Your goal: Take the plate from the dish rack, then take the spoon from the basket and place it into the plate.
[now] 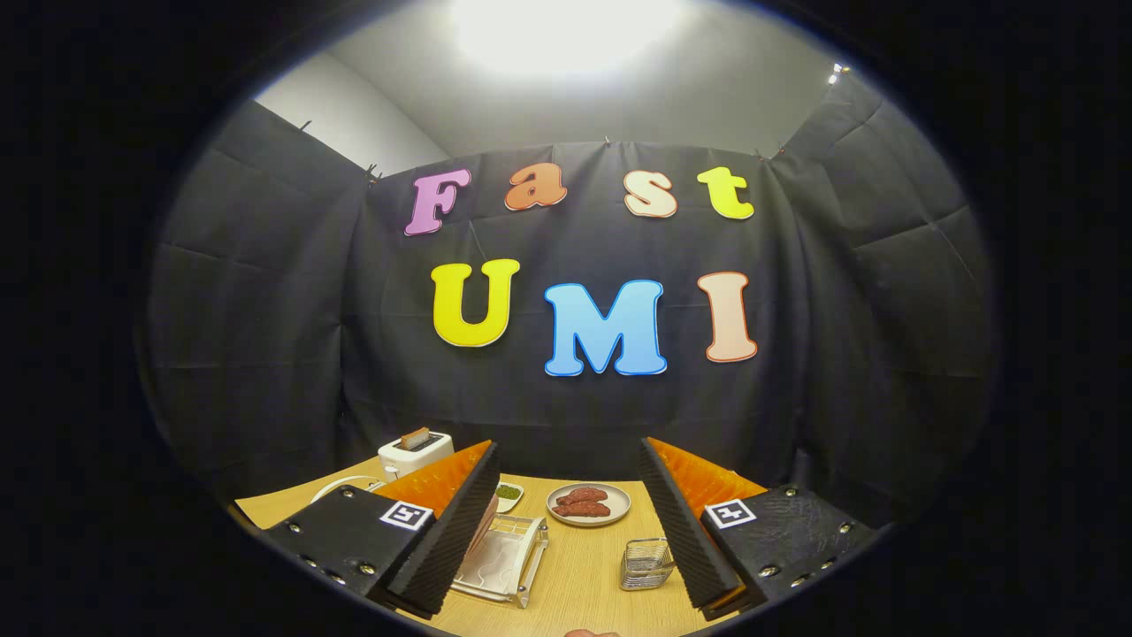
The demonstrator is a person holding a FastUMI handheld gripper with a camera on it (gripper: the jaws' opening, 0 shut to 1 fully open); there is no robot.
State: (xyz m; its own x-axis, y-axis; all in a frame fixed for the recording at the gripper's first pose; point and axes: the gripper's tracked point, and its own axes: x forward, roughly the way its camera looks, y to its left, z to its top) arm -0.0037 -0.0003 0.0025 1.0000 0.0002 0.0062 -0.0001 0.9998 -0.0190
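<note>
Tongs [568,531] spread wide, holding nothing, above pale wooden tabletop [584,584]; clear plastic dish rack [500,559] by left finger, its plate hard to make out; small wire mesh basket [645,564] by right finger; beige plate of red meat [588,504] beyond; white toaster [415,452] far left.

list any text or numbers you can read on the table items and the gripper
No words or numbers can be read on them.
Square markers on the hand-held gripper, which is open and holding nothing: patterns, not text.
Toaster, dish rack, basket: no legible marking.

Left finger [451,522] hides part of dish rack [500,562] (contents unclear).
</note>
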